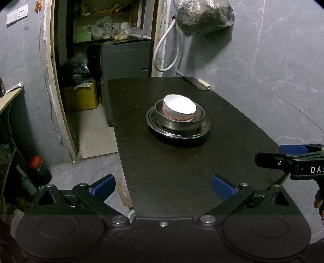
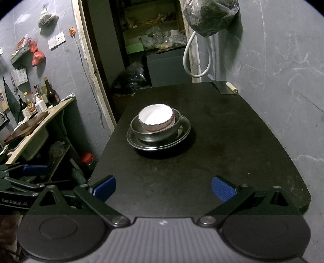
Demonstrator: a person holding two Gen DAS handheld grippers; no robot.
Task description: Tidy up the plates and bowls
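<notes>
White bowl (image 1: pixel 180 108) sits nested in a steel bowl (image 1: pixel 178 121), which sits on a steel plate (image 1: pixel 178 132). One stack, centre of the black table (image 1: pixel 182 172), slightly toward the far end. In the right wrist view the white bowl (image 2: pixel 157 117) leans left inside the steel bowl (image 2: pixel 156 131), so it's not seated flat; the steel plate (image 2: pixel 158 143) looks like it may be two stacked plates, can't confirm.

Nesting runs largest at the bottom, smallest on top: the stable order, smallest footprint. By my read the organizing is done or nearly so; the only leftover would be levelling the white bowl.

Left gripper (image 1: pixel 163 187): jaws spread wide, nothing between the blue pads (image 1: pixel 222 188), hovering at the near edge of the table, well short of the stack. Right gripper (image 2: pixel 163 187): same, wide open, empty, pads (image 2: pixel 223 190) clear of everything, aimed at the stack from the near side. It also shows at the right edge of the left view (image 1: pixel 289 159). Both held back and open reads as a rest or release pose.

Periphery: cleaver (image 1: pixel 199 83) with pale handle at the far right corner against the grey wall, well apart from the stack. Plastic bag (image 1: pixel 204 17) hangs above it. Side counter with bottles (image 2: pixel 40 97) left of the table.
</notes>
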